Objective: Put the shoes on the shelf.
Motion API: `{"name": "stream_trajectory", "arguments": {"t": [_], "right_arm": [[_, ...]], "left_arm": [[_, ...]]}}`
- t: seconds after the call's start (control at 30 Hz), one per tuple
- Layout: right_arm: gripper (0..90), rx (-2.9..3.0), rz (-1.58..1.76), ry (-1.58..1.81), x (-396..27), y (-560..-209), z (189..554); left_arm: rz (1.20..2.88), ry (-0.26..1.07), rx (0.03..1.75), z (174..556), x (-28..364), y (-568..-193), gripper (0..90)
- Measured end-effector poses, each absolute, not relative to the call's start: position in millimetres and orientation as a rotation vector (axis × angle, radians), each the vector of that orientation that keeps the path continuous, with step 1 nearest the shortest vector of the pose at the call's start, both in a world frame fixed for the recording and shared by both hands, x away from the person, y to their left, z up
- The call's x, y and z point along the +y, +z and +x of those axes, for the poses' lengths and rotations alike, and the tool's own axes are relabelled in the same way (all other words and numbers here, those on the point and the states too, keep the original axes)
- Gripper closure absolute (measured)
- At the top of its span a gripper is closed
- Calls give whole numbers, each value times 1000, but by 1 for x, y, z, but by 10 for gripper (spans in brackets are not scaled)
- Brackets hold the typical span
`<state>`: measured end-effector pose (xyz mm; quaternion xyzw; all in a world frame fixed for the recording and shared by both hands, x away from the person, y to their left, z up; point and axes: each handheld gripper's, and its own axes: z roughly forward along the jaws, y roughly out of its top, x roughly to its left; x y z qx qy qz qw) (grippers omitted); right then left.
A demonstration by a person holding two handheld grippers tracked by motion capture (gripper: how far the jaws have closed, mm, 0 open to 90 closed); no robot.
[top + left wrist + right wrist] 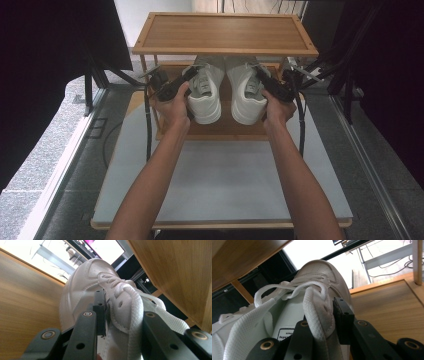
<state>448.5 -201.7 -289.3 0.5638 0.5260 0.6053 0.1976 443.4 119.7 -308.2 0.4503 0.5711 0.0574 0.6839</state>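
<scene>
The grey counter [225,185] stretches out behind my jaws. Black curtains [45,45] hang well out to either side of them, with speckled grey floor [35,150] beneath the left one.

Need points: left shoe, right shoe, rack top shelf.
left shoe [206,102], high view, heel collar.
right shoe [248,102], high view, heel collar.
rack top shelf [225,31], high view, centre of slatted panel.

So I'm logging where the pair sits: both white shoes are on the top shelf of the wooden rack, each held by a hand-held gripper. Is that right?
Not quite. The left shoe and the right shoe are on the lower shelf, under the top shelf, as the high view shows. The rest holds: the left hand-held gripper and the right hand-held gripper each clamp a shoe's side.
</scene>
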Motion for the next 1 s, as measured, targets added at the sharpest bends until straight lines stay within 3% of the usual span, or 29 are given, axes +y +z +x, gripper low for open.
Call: {"name": "stream_trajectory", "arguments": {"t": [0.17, 0.2, 0.33, 0.4, 0.57, 0.7, 0.87, 1.0], "right_arm": [[741, 1465, 1587, 1675, -196, -292, 454], [670, 1486, 1580, 1690, -190, -295, 456], [594, 1500, 1577, 1670, -182, -294, 457], [487, 1494, 1543, 1679, -181, -293, 456], [456, 1428, 1514, 1833, -191, -285, 450], [493, 1463, 1455, 1759, -196, -283, 436], [694, 1551, 1321, 1715, -203, -281, 404], [787, 1673, 1196, 1636, -201, -280, 380]], "left_arm": [[1016, 159, 1298, 446, 112, -312, 729], [1031, 150, 1313, 448, 110, -315, 700], [1080, 137, 1288, 454, 107, -317, 641], [1093, 105, 1253, 455, 107, -313, 531], [1042, 48, 1205, 450, 113, -310, 491], [1060, 64, 1187, 436, 119, -307, 526], [1131, 126, 1123, 405, 131, -296, 673], [1269, 168, 1035, 367, 136, -287, 771]]}}
